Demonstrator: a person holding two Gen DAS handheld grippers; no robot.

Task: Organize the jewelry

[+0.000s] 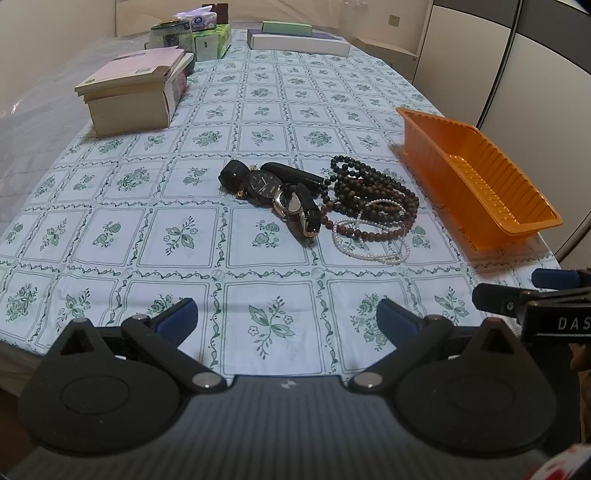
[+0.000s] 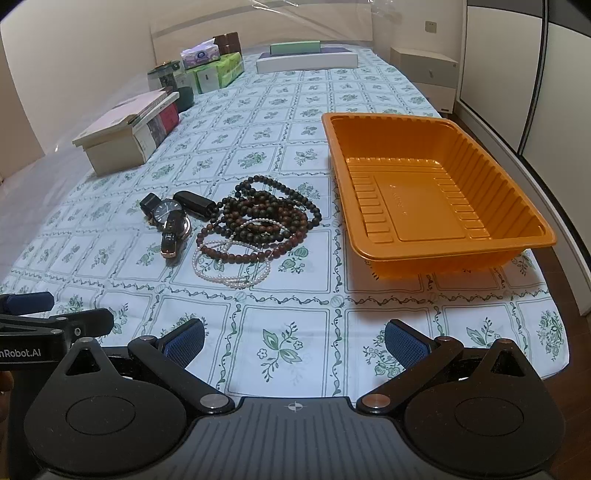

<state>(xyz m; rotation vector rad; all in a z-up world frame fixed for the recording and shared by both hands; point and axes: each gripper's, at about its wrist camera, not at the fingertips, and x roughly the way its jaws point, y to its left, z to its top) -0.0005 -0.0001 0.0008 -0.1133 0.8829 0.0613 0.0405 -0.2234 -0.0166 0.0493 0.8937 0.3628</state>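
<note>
A heap of jewelry lies mid-table: black watches (image 1: 269, 188) (image 2: 168, 216), dark and brown bead strings (image 1: 369, 192) (image 2: 262, 218), and a white pearl strand (image 1: 373, 243) (image 2: 229, 269). An empty orange tray (image 1: 476, 173) (image 2: 436, 192) stands to the right of the heap. My left gripper (image 1: 284, 317) hovers open above the near table edge, nothing between its blue pads. My right gripper (image 2: 295, 341) is likewise open and empty, short of the heap and tray. Each gripper shows at the edge of the other's view.
The table wears a floral checked cloth (image 1: 184, 236) (image 2: 288, 350). Stacked books (image 1: 136, 92) (image 2: 129, 133) sit at the left. Tissue packs and a jar (image 1: 192, 35) (image 2: 207, 66) stand behind them, flat boxes (image 1: 299, 38) (image 2: 306, 59) at the far end. A wardrobe (image 2: 517, 74) is at the right.
</note>
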